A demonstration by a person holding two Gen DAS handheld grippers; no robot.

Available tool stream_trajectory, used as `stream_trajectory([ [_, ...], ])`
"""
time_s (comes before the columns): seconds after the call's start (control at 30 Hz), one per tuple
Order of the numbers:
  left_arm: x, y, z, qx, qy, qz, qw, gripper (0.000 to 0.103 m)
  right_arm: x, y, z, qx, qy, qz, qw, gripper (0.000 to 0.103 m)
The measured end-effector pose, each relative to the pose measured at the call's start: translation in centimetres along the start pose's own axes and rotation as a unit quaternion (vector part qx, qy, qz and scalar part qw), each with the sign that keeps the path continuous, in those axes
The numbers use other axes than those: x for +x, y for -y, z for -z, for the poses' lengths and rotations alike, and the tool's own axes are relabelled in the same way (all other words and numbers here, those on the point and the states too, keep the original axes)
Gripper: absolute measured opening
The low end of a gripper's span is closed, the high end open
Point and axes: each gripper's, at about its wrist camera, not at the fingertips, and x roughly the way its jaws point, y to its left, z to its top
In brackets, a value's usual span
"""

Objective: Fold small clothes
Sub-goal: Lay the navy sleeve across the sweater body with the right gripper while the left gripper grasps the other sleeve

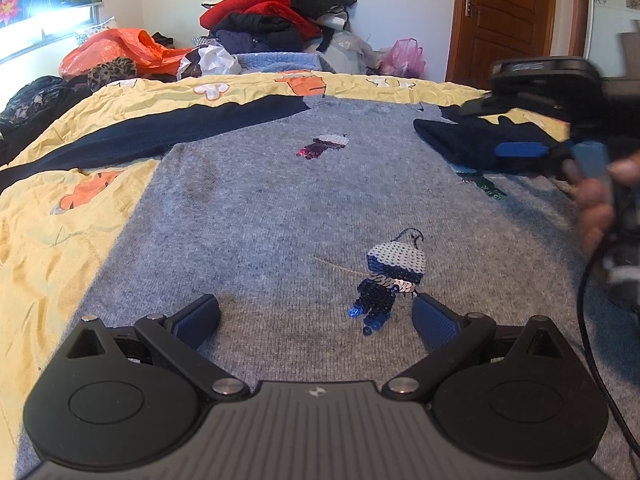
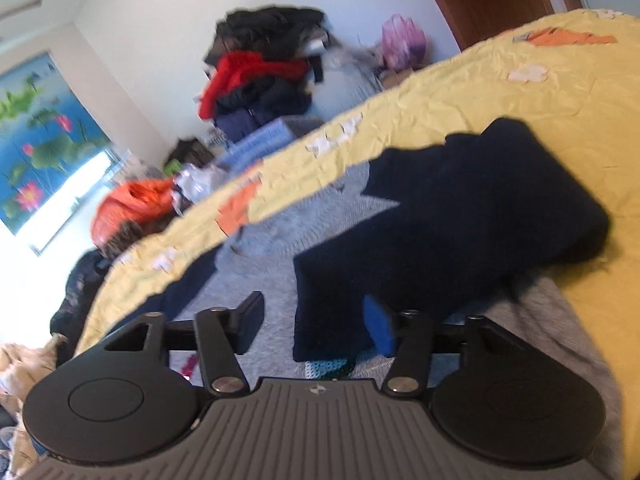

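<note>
Grey knitted sweater with navy sleeves (image 1: 280, 208) lies flat on the yellow-sheeted bed (image 1: 60, 216).
Left tool (image 1: 316, 316) hovers open above its hem; right tool (image 2: 316, 324), at three o'clock, stands open over the folded-in navy sleeve (image 2: 440, 216), gripping nothing.

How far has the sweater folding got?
Early on. Done: the right navy sleeve is folded in over the grey sweater. In hand: nothing; the right gripper and left gripper both have open, empty jaws. Left: the other navy sleeve still lies stretched across the yellow bedspread, and the body is unfolded.
</note>
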Motion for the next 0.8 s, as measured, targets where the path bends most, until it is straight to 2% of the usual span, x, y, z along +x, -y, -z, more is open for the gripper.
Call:
stream_trajectory([
  [0.03, 0.0, 0.1, -0.1, 0.0, -0.001, -0.003, 1.0, 0.103, -1.2, 0.2, 0.4, -0.002, 0.01, -0.003, 1.0, 0.067],
  [0.13, 0.1, 0.1, -0.7, -0.001, -0.014, 0.0, 0.9999, 0.103, -3.9, 1.8, 1.5, -0.013, 0.023, 0.001, 1.0, 0.067],
  [0.2, -0.2, -0.4, -1.8, -0.027, -0.005, 0.028, 0.9992, 0.103, -4.4, 3.1, 1.8, -0.016, 0.017, 0.015, 1.0, 0.067],
  [0.27, -0.7, -0.4, -3.6, -0.043, 0.023, 0.05, 0.9975, 0.103, -4.6, 4.5, 2.2, -0.004, 0.008, 0.018, 1.0, 0.066],
  [0.3, -0.7, -0.2, -4.8, -0.045, 0.039, 0.061, 0.9963, 0.103, -4.9, 5.0, 2.1, 0.015, 0.018, 0.006, 1.0, 0.069],
  [0.33, -0.5, 0.0, -6.0, -0.047, 0.049, 0.077, 0.9948, 0.103, -4.9, 5.3, 2.1, 0.028, 0.026, 0.002, 0.999, 0.077],
  [0.4, 0.7, 0.2, -8.5, -0.066, 0.057, 0.123, 0.9886, 0.103, -4.7, 6.0, 2.0, 0.049, 0.034, -0.004, 0.998, 0.08],
  [0.47, 2.9, 0.0, -10.6, -0.099, 0.035, 0.204, 0.9734, 0.103, -4.6, 6.4, 2.0, 0.059, 0.037, -0.013, 0.998, 0.08],
  [0.57, 7.7, 0.1, -12.8, -0.179, -0.026, 0.312, 0.9328, 0.103, -4.7, 6.7, 2.1, 0.066, 0.04, -0.024, 0.997, 0.08],
  [0.6, 9.3, 0.4, -13.2, -0.202, -0.038, 0.328, 0.9219, 0.103, -4.8, 6.8, 2.1, 0.067, 0.04, -0.027, 0.997, 0.08],
  [0.7, 13.0, 1.7, -14.3, -0.233, -0.07, 0.353, 0.9035, 0.103, -5.0, 6.9, 2.1, 0.069, 0.042, -0.031, 0.996, 0.08],
  [0.8, 17.2, 2.8, -14.4, -0.264, -0.143, 0.342, 0.8906, 0.103, -4.9, 7.0, 2.1, 0.07, 0.043, -0.033, 0.996, 0.081],
])
